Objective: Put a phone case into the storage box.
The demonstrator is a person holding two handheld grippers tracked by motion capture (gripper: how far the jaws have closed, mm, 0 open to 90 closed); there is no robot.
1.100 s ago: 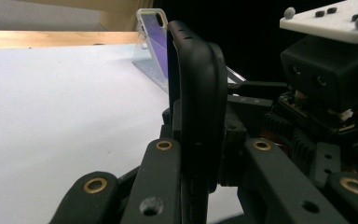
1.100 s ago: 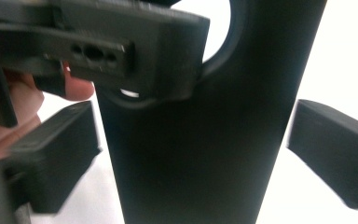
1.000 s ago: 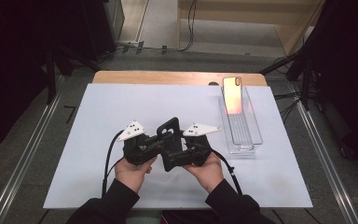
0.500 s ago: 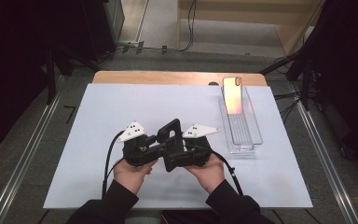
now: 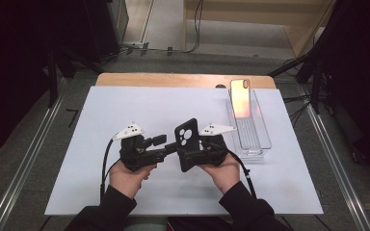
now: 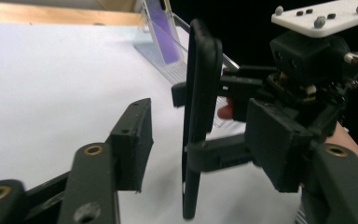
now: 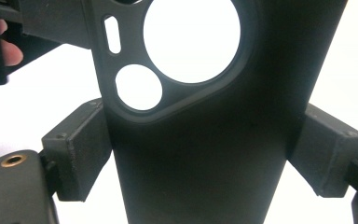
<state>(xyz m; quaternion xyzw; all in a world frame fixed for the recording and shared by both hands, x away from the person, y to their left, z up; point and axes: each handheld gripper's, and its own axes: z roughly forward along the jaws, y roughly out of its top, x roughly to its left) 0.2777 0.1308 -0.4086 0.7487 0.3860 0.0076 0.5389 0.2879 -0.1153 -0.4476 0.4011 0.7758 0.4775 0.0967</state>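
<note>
A black phone case (image 5: 187,139) with round camera cut-outs stands upright above the white mat, between the two hands. My right gripper (image 5: 189,155) is shut on it. In the right gripper view both pads (image 7: 77,154) press the long edges of the case (image 7: 242,93) on either side of the right gripper (image 7: 203,156). My left gripper (image 5: 166,146) comes in from the left. Its jaws have just been opening. In the left gripper view the case (image 6: 200,84) stands edge-on between the pads (image 6: 133,133) of the left gripper (image 6: 205,140), clear of both.
A clear plastic tray (image 5: 265,144) lies at the right of the white mat (image 5: 125,110), with a phone (image 5: 241,98) leaning upright at its far end. The wooden table edge (image 5: 173,79) runs along the back. Metal rails flank the table.
The left gripper's jaws have spread apart and let go of the case. The right gripper's jaws have closed on it. Both hands stay in place.
</note>
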